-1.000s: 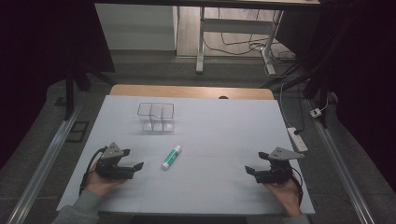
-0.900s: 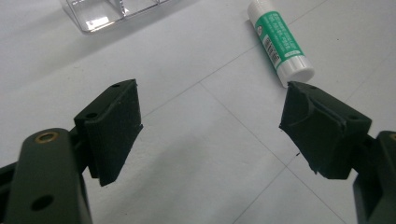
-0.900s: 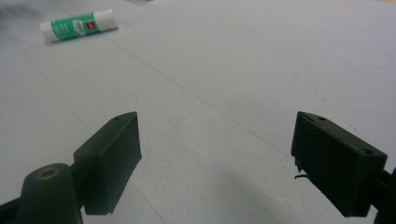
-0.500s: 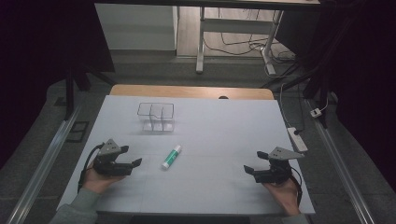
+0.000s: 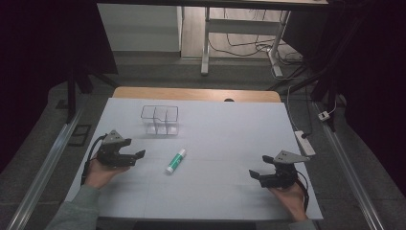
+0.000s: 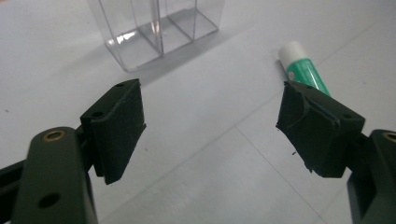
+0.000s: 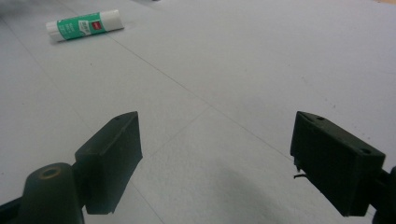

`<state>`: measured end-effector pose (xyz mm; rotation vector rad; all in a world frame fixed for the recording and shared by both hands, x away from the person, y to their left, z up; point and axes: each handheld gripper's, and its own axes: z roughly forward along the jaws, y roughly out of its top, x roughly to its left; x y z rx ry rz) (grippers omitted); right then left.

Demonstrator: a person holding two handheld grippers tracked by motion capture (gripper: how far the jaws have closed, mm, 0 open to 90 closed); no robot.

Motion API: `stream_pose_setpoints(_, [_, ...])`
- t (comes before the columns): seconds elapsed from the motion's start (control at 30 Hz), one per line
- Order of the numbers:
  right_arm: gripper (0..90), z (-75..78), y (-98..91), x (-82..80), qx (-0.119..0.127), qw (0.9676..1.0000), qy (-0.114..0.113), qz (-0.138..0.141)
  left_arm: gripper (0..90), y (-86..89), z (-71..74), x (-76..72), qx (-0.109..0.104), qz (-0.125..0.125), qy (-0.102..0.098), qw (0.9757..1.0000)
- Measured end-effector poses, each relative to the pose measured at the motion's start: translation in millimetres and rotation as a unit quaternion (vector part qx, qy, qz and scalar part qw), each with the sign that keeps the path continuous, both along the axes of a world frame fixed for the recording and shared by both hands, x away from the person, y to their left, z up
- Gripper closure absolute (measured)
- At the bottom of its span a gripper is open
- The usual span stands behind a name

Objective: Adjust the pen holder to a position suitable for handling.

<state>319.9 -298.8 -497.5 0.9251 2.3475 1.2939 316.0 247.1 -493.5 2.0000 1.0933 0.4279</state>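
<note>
A green and white glue stick (image 5: 175, 160) lies on the white table sheet (image 5: 220, 139) near the middle. Behind it stands a clear plastic box with compartments (image 5: 160, 119). My left gripper (image 5: 139, 155) is open, a short way left of the glue stick. In the left gripper view the glue stick (image 6: 302, 70) lies just beyond the right-hand jaw and the clear box (image 6: 156, 29) stands ahead. My right gripper (image 5: 253, 175) is open near the front right. In the right gripper view, the glue stick (image 7: 84, 25) lies far off at the upper left.
A power strip (image 5: 305, 142) lies off the table's right edge. Metal rails (image 5: 45, 167) run along both sides. A desk frame with cables (image 5: 239, 43) stands beyond the far edge.
The left hand and gripper have drawn back slightly toward the near left. The right gripper has barely shifted. The glue stick and box have not moved.
</note>
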Motion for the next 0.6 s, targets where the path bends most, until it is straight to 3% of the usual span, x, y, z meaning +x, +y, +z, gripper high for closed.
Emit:
stream_pose_setpoints(0.3, [15.9, -1.5, 1.8, 0.9, -0.009, 0.9999, 0.005, 0.003, 23.5, 3.5, 6.4, 27.6, 0.009, 0.018, -0.004, 0.9998])
stream_pose_setpoints(0.6, [15.9, -2.7, 2.3, 1.3, -0.016, 0.9998, 0.008, 0.001, 24.9, 8.5, 9.6, 49.8, 0.002, 0.031, -0.004, 0.9995])
